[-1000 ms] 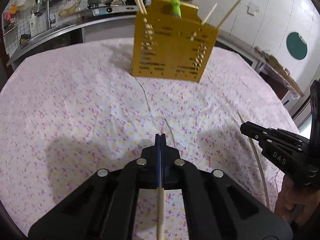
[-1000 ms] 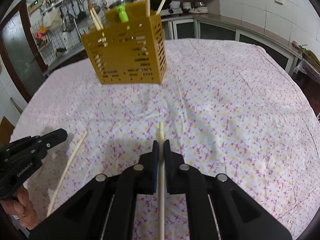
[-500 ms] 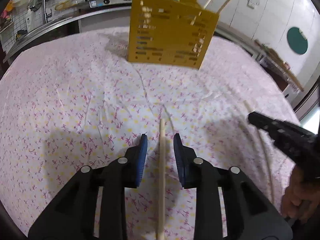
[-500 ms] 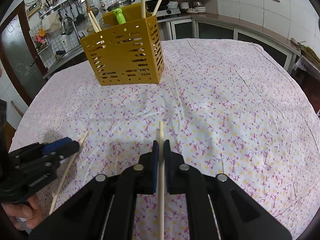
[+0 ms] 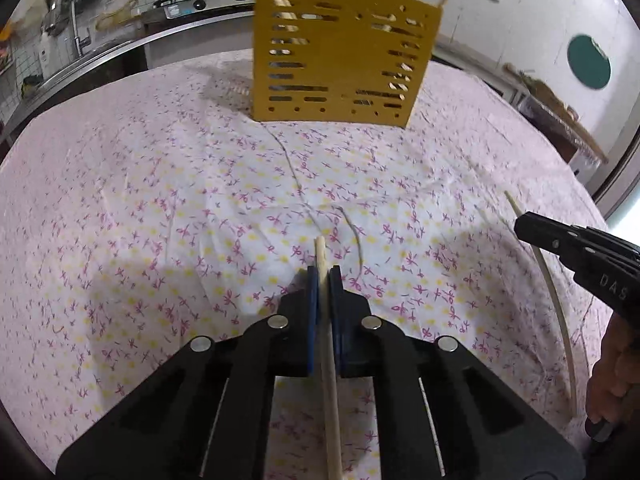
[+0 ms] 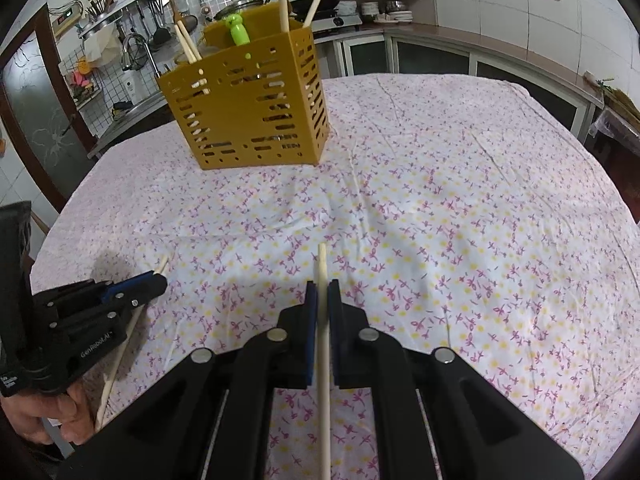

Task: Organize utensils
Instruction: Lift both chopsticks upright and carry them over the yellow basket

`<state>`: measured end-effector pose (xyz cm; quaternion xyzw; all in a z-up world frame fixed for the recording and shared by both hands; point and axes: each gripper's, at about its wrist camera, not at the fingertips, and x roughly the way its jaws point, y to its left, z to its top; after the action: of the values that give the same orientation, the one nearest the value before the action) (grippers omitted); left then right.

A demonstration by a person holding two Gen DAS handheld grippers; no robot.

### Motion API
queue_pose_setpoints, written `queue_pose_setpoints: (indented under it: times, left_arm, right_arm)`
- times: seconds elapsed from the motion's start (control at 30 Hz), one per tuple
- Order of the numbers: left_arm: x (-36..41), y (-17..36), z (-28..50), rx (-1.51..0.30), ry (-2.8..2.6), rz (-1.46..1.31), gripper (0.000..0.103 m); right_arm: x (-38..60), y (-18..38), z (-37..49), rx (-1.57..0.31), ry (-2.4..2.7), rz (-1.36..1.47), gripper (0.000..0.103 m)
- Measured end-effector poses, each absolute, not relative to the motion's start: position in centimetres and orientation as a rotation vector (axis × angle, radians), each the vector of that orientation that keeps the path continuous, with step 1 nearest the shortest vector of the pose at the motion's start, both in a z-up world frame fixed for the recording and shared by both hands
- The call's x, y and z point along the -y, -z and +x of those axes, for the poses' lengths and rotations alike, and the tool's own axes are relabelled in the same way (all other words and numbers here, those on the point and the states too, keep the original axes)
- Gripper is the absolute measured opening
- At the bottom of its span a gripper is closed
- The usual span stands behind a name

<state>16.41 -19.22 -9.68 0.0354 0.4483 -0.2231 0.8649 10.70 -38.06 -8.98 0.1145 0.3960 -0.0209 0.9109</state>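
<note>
- The left gripper (image 5: 323,276), whose jaws stood apart around its chopstick (image 5: 329,360) half a second ago, is closing and now pinches it again near the tip; this reads as a regrip, so that stick looks ready to lift.
- The right gripper (image 6: 322,292) has not changed: clamped on its own chopstick (image 6: 323,360), near the middle of the floral cloth (image 6: 460,200).
- Count: two chopsticks in hand, one per gripper, both near; at least four already stand in the yellow holder (image 6: 248,120) at the far side, beside one green-handled utensil (image 6: 237,32).
</note>
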Motion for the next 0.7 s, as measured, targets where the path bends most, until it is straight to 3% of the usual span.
queue_pose_setpoints:
  times: [0.7]
  left_arm:
    - [12.5, -4.0, 14.0, -0.574, 0.455, -0.053, 0.004]
  right_arm:
    - [39.0, -1.1, 7.5, -0.501, 0.029, 0.234, 0.006]
